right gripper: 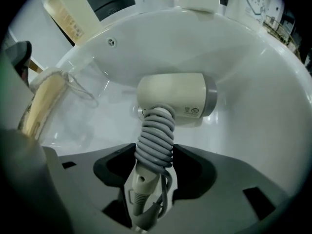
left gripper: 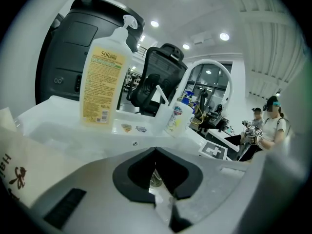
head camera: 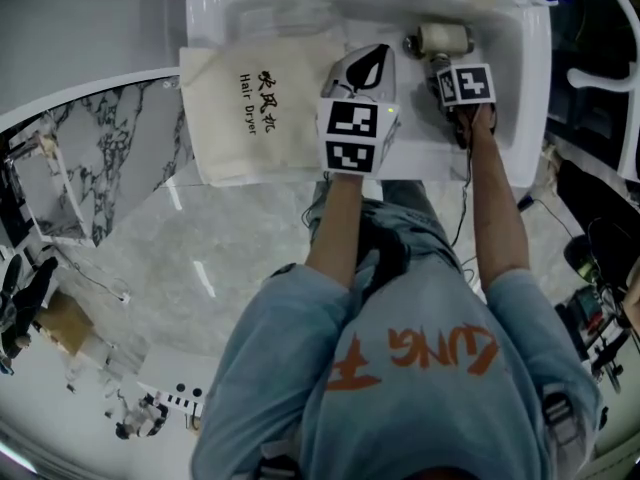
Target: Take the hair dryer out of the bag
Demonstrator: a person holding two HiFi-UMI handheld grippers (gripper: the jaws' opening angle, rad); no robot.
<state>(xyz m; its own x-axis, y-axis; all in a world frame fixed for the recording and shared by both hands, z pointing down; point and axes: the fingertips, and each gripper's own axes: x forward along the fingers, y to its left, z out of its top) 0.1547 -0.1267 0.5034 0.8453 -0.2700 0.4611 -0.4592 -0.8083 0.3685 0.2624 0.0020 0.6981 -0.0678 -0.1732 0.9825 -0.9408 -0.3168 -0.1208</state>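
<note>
A cream hair dryer [head camera: 443,40] [right gripper: 170,99], its grey cord wound round the handle, lies in the white sink basin [head camera: 535,88]. My right gripper [head camera: 440,68] [right gripper: 153,157] points steeply down with its jaws wide and the pads against the cord-wrapped handle on both sides. The cream cloth bag [head camera: 250,113] printed "Hair Dryer" lies flat over the sink's left rim; its edge shows at the left in both gripper views [right gripper: 41,101] [left gripper: 12,165]. My left gripper [head camera: 368,58] [left gripper: 156,172] hovers at the bag's right edge, shut, with nothing seen between its jaws.
A tall yellow-labelled pump bottle [left gripper: 105,77] and a small white bottle [left gripper: 178,116] stand on the sink's back ledge. A dark office chair [left gripper: 161,77] is behind them. Two people [left gripper: 270,126] stand far off at the right. Marbled floor [head camera: 150,268] lies below the sink.
</note>
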